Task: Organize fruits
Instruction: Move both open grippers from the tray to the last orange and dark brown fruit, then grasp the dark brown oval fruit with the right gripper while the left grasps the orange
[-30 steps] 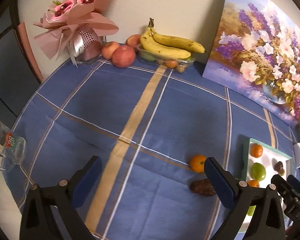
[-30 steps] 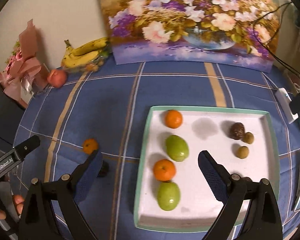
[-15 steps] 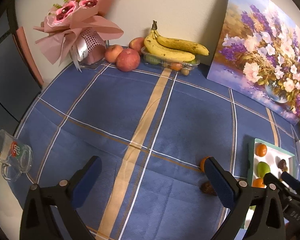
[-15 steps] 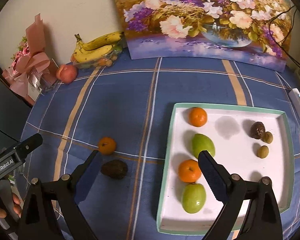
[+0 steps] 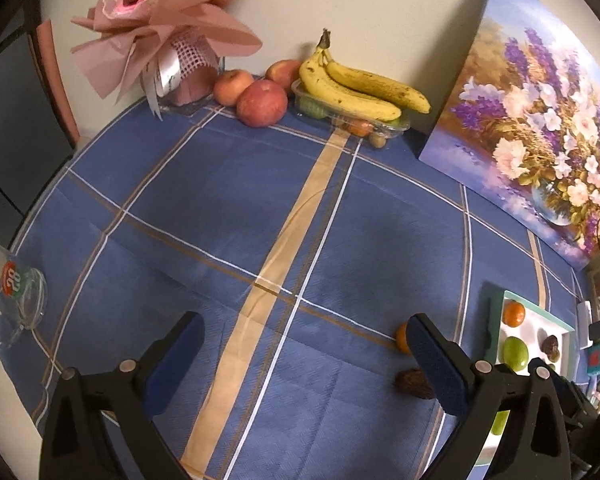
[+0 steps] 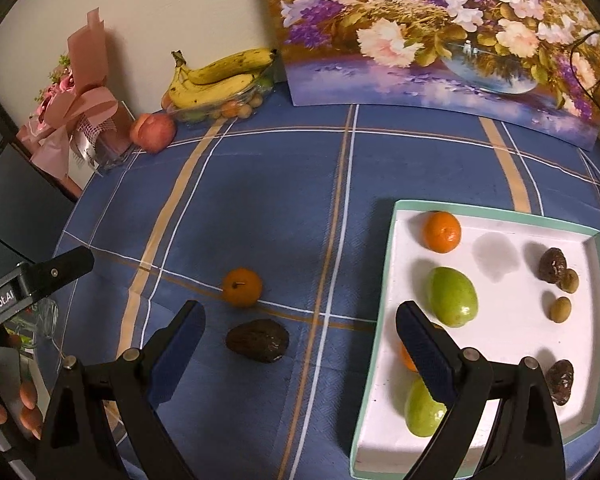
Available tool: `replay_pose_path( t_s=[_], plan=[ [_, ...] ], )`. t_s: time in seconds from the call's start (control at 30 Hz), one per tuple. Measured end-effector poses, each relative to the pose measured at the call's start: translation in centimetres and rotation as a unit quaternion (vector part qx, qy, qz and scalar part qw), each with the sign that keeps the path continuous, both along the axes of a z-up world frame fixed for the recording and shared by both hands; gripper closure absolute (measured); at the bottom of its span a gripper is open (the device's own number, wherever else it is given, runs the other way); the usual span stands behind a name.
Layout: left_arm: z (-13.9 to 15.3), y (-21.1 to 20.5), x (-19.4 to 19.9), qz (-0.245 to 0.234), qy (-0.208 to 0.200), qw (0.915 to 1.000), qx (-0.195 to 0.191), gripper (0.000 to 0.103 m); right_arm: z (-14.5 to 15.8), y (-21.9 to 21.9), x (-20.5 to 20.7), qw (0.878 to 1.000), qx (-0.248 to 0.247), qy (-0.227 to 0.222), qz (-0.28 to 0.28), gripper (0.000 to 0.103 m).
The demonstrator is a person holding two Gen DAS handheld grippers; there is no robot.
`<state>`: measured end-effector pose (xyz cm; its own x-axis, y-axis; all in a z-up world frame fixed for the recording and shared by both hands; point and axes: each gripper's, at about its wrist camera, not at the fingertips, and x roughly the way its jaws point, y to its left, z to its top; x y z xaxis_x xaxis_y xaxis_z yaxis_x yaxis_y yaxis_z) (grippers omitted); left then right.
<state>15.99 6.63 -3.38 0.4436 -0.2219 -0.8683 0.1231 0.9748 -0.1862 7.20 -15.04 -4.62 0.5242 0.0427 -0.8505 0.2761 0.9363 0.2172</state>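
A white tray (image 6: 496, 344) with a green rim holds oranges (image 6: 441, 231), green mangoes (image 6: 452, 297) and several small brown fruits (image 6: 553, 265). On the blue cloth left of the tray lie a loose orange (image 6: 242, 286) and a dark brown fruit (image 6: 257, 340). My right gripper (image 6: 296, 340) hangs open just above the dark fruit, with nothing between its fingers. The left gripper (image 5: 300, 356) is open over bare cloth; the loose orange (image 5: 401, 338) and dark fruit (image 5: 413, 383) sit by its right finger, and the tray (image 5: 496, 320) shows at far right.
Bananas (image 5: 356, 84) on a clear punnet, apples (image 5: 262, 103) and a pink bouquet (image 5: 168, 28) stand along the back wall. A flower painting (image 5: 540, 120) leans at the back right. A glass mug (image 5: 8, 292) sits at the table's left edge.
The right gripper has shifted left, away from the tray toward the loose orange and dark fruit. The left gripper has drawn back slightly leftward. Both stay open.
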Motion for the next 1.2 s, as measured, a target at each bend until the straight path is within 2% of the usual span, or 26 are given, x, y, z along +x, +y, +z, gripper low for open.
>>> replay_pose_path(
  t_s=[0.23,0.5,0.7,0.87,0.9,0.97,1.13,1.2],
  plan=[
    [-2.1,-0.2,0.8,0.004,0.030,0.9995,-0.006,0.003,-0.8,0.2,0.7,1.000,0.005,0.004,0.003,0.007],
    [-5.9,0.0,1.7,0.024,0.085,0.9961,0.006,0.003,-3.7,1.3,1.6,0.999,0.006,0.039,0.019,0.007],
    [-7.3,0.9,2.1,0.046,0.096,0.9936,0.038,0.003,-5.5,3.3,2.4,0.996,-0.007,0.067,0.053,0.007],
    [-7.5,1.3,2.3,0.051,0.097,0.9934,0.033,0.003,-6.8,4.8,2.9,0.993,-0.021,0.085,0.079,0.008],
    [-7.5,1.2,2.1,0.050,0.098,0.9934,0.032,0.003,-7.0,5.0,3.0,0.992,-0.024,0.089,0.083,0.009],
    [-7.5,1.0,2.2,0.047,0.100,0.9934,0.031,0.003,-7.5,5.4,3.1,0.991,-0.029,0.096,0.087,0.018],
    [-7.5,0.5,2.2,0.042,0.102,0.9934,0.031,0.003,-7.7,5.8,3.0,0.989,-0.037,0.102,0.096,0.020],
    [-7.5,0.5,2.2,0.041,0.101,0.9936,0.029,0.003,-7.7,6.0,3.2,0.989,-0.037,0.100,0.099,0.032]
  ],
)
